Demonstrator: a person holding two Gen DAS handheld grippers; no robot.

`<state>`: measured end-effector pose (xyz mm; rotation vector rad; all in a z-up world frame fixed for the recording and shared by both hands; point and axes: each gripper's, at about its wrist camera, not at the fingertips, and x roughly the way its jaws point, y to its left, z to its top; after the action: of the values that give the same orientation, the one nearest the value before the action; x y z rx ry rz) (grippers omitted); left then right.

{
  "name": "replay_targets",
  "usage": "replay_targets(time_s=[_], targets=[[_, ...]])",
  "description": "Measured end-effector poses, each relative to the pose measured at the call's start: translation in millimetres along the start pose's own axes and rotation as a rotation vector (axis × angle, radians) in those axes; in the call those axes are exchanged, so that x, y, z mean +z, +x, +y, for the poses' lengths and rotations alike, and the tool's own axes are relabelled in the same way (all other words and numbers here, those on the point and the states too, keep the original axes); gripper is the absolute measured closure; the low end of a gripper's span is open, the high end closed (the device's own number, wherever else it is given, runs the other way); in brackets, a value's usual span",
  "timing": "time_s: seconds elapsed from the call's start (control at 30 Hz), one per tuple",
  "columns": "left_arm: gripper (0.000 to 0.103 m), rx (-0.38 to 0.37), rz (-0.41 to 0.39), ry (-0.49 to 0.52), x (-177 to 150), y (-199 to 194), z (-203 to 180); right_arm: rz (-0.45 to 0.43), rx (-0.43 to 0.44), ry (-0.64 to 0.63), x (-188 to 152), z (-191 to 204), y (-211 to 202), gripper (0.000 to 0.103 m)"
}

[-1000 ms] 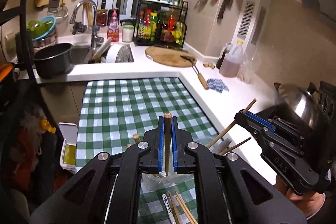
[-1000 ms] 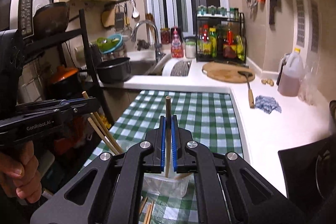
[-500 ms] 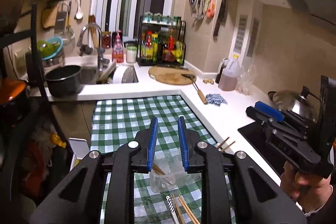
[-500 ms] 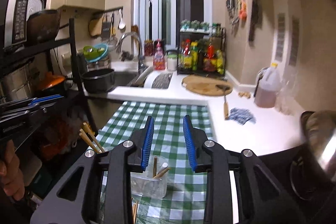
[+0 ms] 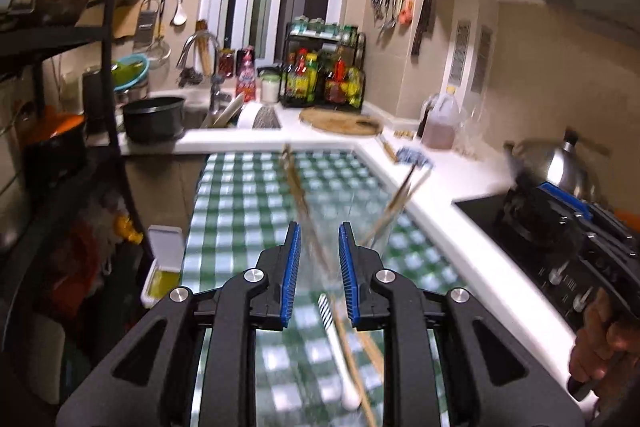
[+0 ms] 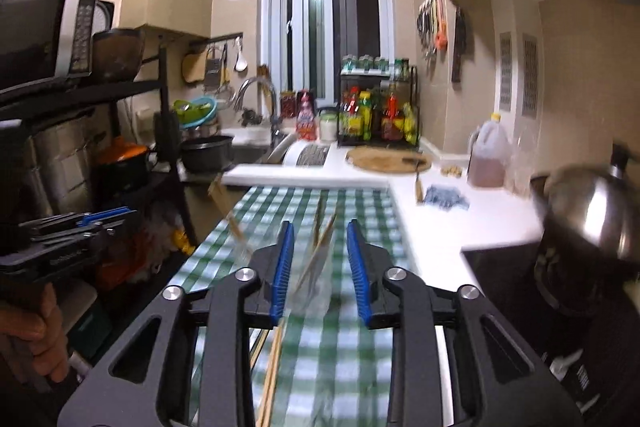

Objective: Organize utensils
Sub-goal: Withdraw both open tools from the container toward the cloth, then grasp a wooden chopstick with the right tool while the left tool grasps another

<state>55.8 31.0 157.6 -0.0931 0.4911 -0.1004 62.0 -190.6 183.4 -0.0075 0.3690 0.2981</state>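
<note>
The left tongs [image 5: 319,255] are seen with their ribbed blue pads [image 5: 291,273] parted and gripping nothing; behind the gap, blurred wooden chopsticks [image 5: 298,193] stand slanted in a clear plastic cup [image 5: 372,227] on the tabletop [image 5: 240,187], which is covered by a glossy green-and-white checked cloth. A second bundle of thin wooden sticks [image 5: 400,199] leans out of the cup toward the right. Below the pads, a slim white utensil with a striped end [image 5: 334,339] and a pair of pale wooden chopsticks [image 5: 370,351] are laid flat on the cloth, side by side.

The right tongs [image 6: 320,263] are shown closing, yet the pads [image 6: 282,269] are apart and touch nothing; the transparent cup [image 6: 316,287] with its crossed wooden sticks [image 6: 320,243] is framed between them, farther along the cloth. More long wooden chopsticks [image 6: 272,371] lie flat under the left black arm. At the left edge a hand [image 6: 32,331] is wrapped round the black handle of the other gripper.

Beyond, a smooth white counter [image 6: 460,219] carries a round wooden board [image 6: 388,159], a crumpled blue cloth [image 6: 446,197] and a translucent jug of brown liquid [image 6: 488,155]. A polished domed steel lid [image 6: 592,211] is seen at the right.
</note>
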Motion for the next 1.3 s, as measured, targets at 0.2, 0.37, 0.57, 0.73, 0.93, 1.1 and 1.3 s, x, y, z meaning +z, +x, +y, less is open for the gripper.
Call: replay_targets(time_s=[0.2,0.37,0.57,0.73,0.93,1.1,1.3], targets=[[0.083,0.012,0.064,0.011,-66.3,1.6,-2.4,0.107,0.04,0.037,-71.0,12.6,-4.0,0.099],[0.083,0.006,0.09,0.011,-102.8,-1.0,-0.9,0.158,0.047,0.048,-111.8,19.8,-12.7,0.099],[0.083,0.002,0.115,-0.003,-131.0,-2.0,2.5,0.213,0.041,0.049,-146.0,22.3,-12.4,0.099],[0.083,0.002,0.139,-0.007,-145.8,2.0,0.4,0.255,0.046,0.051,-166.1,24.0,-5.5,0.099],[0.084,0.001,0.178,-0.069,-152.1,9.7,11.5,0.331,0.074,0.069,-188.7,28.9,14.1,0.098],[0.084,-0.024,0.209,-0.072,-158.0,16.0,4.3,0.391,0.093,0.069,-201.7,34.0,32.9,0.098],[0.084,-0.071,0.252,-0.059,-169.4,22.1,-7.5,0.447,0.118,0.054,-212.1,41.6,49.0,0.094]])
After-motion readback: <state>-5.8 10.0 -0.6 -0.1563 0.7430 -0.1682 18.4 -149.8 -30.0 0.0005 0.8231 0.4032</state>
